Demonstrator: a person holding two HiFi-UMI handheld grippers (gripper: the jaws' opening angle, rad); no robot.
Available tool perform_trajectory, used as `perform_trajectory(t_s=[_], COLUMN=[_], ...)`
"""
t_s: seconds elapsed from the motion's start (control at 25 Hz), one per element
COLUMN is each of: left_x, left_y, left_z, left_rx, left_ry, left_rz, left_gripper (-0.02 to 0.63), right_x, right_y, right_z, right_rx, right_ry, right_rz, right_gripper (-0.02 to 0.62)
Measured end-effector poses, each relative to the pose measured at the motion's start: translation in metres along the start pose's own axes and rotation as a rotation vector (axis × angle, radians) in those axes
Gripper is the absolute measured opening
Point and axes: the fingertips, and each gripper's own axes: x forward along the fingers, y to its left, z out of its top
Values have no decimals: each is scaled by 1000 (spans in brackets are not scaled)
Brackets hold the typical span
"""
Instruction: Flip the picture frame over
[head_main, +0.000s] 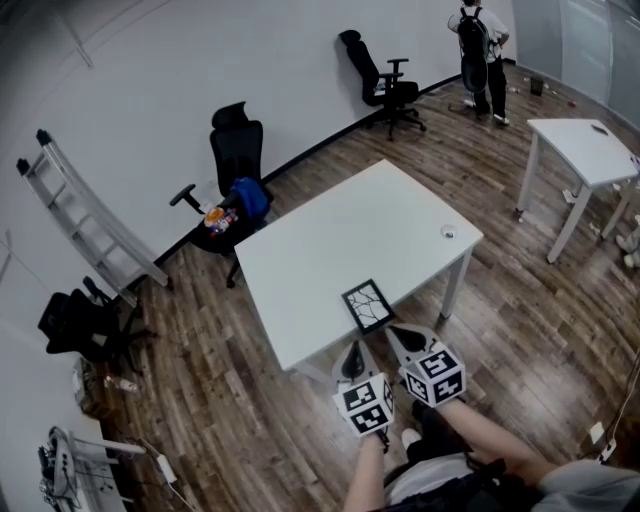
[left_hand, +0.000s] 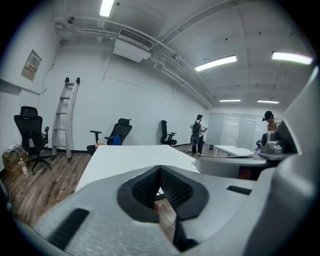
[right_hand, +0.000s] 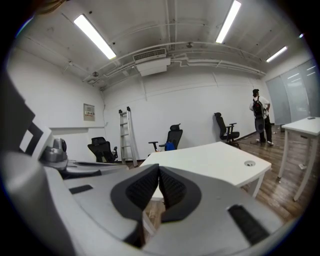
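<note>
Here, a person brings two hand-held tools to the near edge of a white counter (head_main: 330, 250), where a dark-rimmed picture frame (head_main: 368, 306) lies flat, close to that edge and well inside the counter's corners. The side facing up is pale, crossed by thin dark lines. The left gripper (head_main: 354, 350) and the right gripper (head_main: 394, 331) hang side by side just off the counter's near edge, neither touching the frame. Each gripper view shows ribbed pads pressed together with nothing between them.

The flip has not begun, and the step in hand looks like the approach. To do it well, both pairs of jaws would need to spread before they cross the counter's edge. One gripper could then pinch the frame's rim nearest that edge, while the other steadies the opposite rim. A flat frame offers little to bite, so tipping one rim off the counter first seems wise. The turn is best kept low over the counter, since a slip near its edge could send the frame to the floor.
</note>
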Motion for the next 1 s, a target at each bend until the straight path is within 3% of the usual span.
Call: perform_trajectory(t_s=[0.48, 1.0], left_x=[80, 150], left_y=[19, 24], left_z=[1, -55], left_rx=[-28, -84], left_ry=[76, 257], left_rz=[67, 125], left_gripper=[2, 2], right_x=[76, 135], right_y=[-49, -107], right_z=[0, -49], right_rx=[-9, 19], right_ry=[77, 249], right_rz=[26, 62], right_gripper=[11, 11])
